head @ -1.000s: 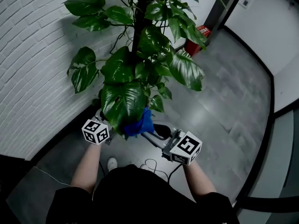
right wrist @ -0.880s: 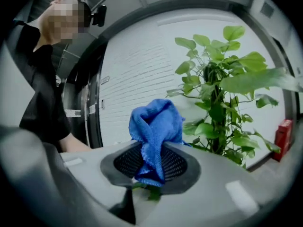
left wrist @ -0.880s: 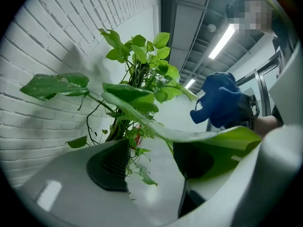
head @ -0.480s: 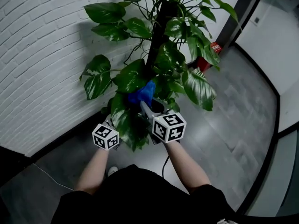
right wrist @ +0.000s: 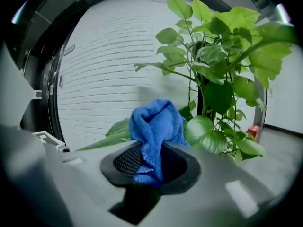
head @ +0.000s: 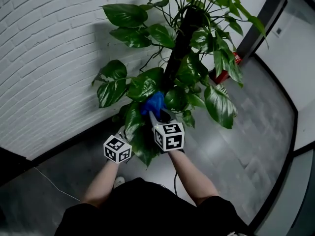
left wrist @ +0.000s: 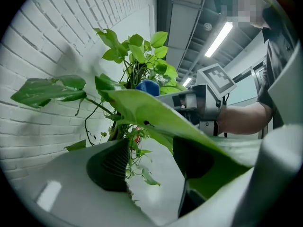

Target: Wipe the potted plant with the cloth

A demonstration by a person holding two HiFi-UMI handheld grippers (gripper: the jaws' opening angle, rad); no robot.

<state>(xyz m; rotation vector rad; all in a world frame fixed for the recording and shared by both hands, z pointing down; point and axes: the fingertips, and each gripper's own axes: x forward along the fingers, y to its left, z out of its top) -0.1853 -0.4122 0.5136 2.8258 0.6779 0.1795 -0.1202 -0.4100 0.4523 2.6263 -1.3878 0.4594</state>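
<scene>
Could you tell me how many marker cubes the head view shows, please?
2: one cube on the left gripper, beside the large leaf; the other on the right gripper, just behind the blue cloth. None seems hidden.

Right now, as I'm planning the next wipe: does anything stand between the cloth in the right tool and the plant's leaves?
Nothing visible does. The right tool is shut on the blue cloth, whose free end sits right beside a round leaf; nothing shows between them.
</scene>
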